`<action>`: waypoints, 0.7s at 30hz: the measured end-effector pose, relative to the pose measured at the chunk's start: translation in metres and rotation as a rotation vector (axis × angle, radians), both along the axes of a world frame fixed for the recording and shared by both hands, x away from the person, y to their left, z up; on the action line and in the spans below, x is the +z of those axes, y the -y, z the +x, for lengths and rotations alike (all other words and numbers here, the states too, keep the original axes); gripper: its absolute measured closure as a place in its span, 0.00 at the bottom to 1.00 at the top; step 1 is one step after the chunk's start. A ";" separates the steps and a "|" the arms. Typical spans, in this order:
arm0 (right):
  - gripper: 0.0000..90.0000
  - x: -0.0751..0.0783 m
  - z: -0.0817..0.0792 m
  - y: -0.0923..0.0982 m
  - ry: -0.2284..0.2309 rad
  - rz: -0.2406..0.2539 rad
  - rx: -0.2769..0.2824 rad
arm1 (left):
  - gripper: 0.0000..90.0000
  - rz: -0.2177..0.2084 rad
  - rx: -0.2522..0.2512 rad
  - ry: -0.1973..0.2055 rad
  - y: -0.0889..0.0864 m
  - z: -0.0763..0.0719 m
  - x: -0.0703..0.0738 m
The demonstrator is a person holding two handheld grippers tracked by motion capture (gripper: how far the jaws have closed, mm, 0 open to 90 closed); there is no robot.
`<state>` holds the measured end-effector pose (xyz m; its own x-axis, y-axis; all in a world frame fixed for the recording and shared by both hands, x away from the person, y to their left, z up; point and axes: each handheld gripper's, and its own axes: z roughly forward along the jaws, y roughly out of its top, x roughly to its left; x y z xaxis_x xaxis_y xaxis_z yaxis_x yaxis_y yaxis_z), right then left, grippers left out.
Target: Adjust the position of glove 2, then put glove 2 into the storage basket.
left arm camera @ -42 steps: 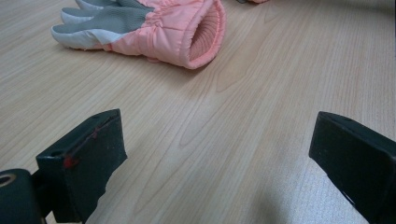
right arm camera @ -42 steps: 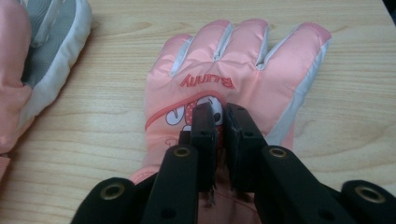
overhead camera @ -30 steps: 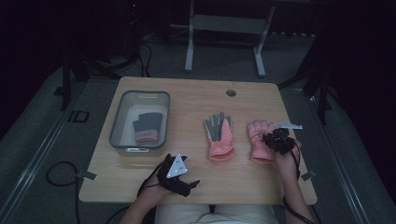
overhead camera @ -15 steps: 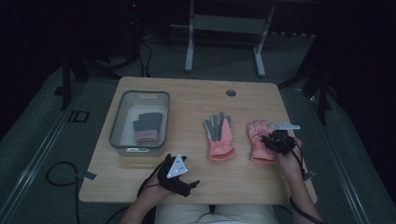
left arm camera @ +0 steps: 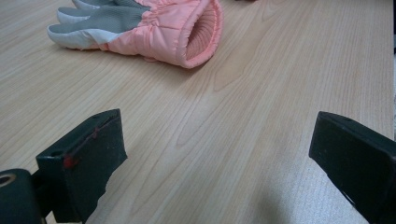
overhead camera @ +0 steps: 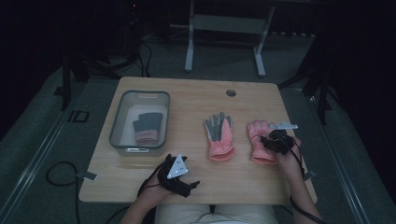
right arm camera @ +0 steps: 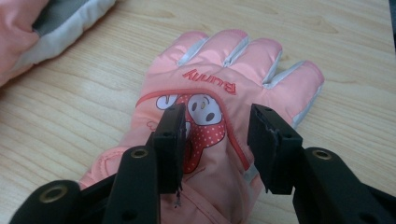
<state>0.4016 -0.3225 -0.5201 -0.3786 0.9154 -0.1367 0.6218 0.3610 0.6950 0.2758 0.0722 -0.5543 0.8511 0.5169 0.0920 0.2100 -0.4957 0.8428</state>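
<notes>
Two pink gloves (overhead camera: 263,142) (overhead camera: 220,135) flank a grey bin (overhead camera: 140,122).

Dim room, grey floor (overhead camera: 51,140), wooden table (overhead camera: 196,100), metal stand (overhead camera: 224,28) behind

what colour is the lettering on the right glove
Red, on the pink glove; the right gripper view shows it best.

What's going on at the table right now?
The right gripper sits over the right pink glove, its jaws just opening and apart above the glove's back. The left gripper rests open near the table edge. A second pink glove lies palm up, and a dark glove is in the bin.
</notes>
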 end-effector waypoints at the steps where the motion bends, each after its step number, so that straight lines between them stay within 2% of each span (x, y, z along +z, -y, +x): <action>1: 0.63 -0.001 0.001 0.000 -0.005 0.001 -0.001 | 0.04 -0.001 -0.001 0.000 0.000 0.000 0.000; 3: 0.67 -0.003 0.001 0.000 -0.006 0.004 0.001 | 0.04 0.002 -0.001 0.003 0.000 0.000 0.000; 7: 0.87 -0.005 0.002 0.000 -0.033 0.024 0.010 | 0.04 0.003 -0.004 0.004 0.001 0.000 0.000; 9: 0.92 -0.004 0.003 -0.001 -0.042 0.038 -0.002 | 0.04 0.003 -0.003 0.004 0.001 0.000 0.000; 14: 0.96 0.006 0.002 0.000 -0.047 0.082 -0.027 | 0.04 -0.005 -0.002 0.005 0.000 0.000 0.001; 21: 0.96 0.042 -0.003 0.003 0.007 0.157 -0.030 | 0.04 -0.006 -0.005 0.004 0.001 0.000 0.000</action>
